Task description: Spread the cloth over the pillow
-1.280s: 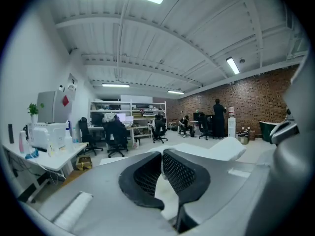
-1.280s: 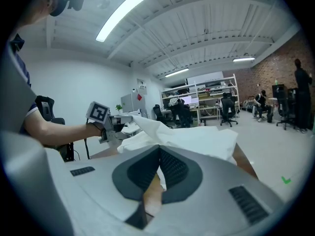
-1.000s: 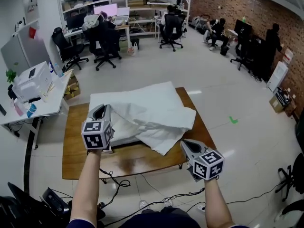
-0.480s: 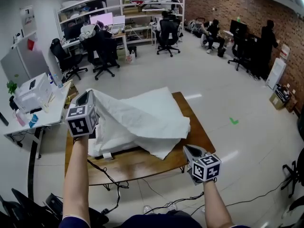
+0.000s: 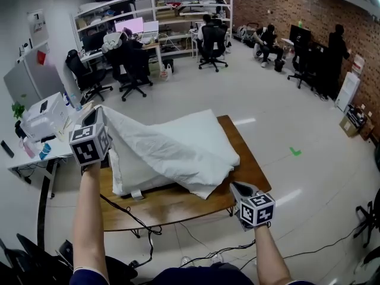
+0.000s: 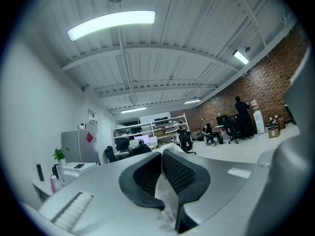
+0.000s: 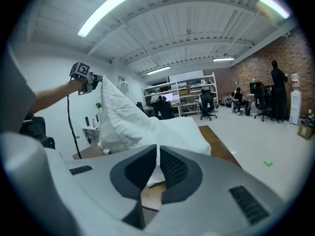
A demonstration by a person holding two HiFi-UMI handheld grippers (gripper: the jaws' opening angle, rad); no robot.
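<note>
We squeeze a cloth [image 5: 178,150] corner in the left tongs [image 6: 161,154], held high | we should pull it flat over the pillow [image 5: 126,172] below | right tongs [image 7: 157,150] have just been opening a little, pinching nothing, cloth's low corner just ahead | cable [image 5: 122,211] under the left tongs, on the table [image 5: 178,204], could snag.

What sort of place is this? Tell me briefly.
Probably an open-plan office or lab: metal shelves, rolling chairs, a lit monitor and seated people at the far end.

Office: swivel chairs [image 5: 134,64], monitors [image 5: 132,25], shelving [image 5: 190,8]
</note>
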